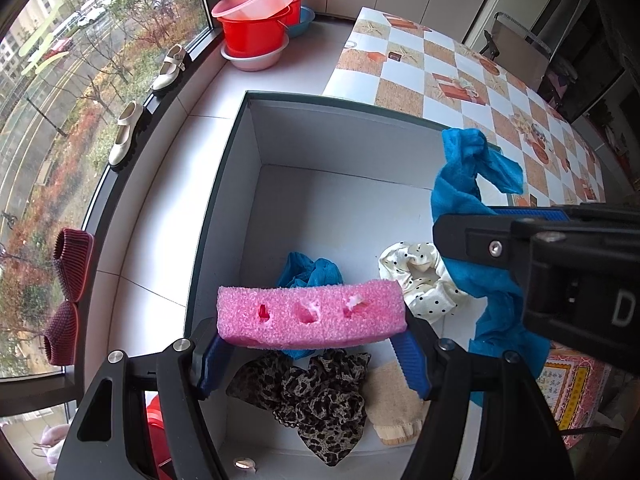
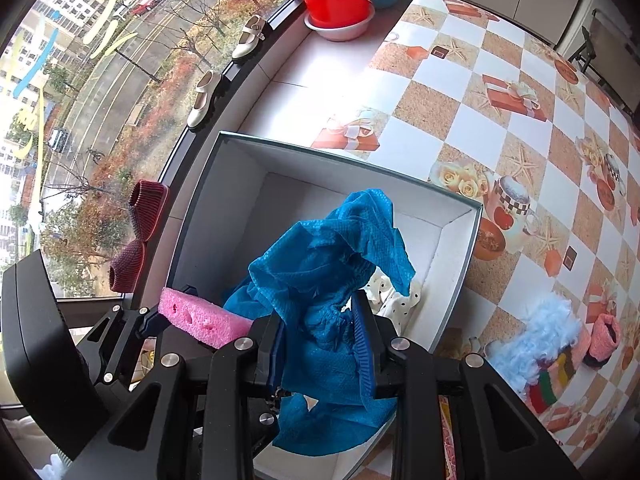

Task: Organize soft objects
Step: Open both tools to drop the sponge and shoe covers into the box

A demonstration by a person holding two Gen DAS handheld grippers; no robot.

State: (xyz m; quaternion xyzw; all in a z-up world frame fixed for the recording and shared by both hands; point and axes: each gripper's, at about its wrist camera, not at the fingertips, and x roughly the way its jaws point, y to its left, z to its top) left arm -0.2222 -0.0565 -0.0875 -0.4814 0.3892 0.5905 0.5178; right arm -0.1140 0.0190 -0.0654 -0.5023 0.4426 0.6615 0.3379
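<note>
Left tool (image 1: 312,354) is clamping a pink rectangular foam sponge (image 1: 310,316) endwise, holding it over the open white cardboard box (image 1: 240,128). Right tool (image 2: 324,344) is pinching a crumpled blue non-woven cloth (image 2: 320,280) above that box. A leopard-print scrunchie (image 1: 316,396) is lying on the box floor.

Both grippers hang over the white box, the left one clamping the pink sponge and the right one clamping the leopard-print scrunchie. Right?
Not quite: the right gripper clamps the blue cloth, as the right wrist view shows. The leopard-print scrunchie lies in the box.
</note>
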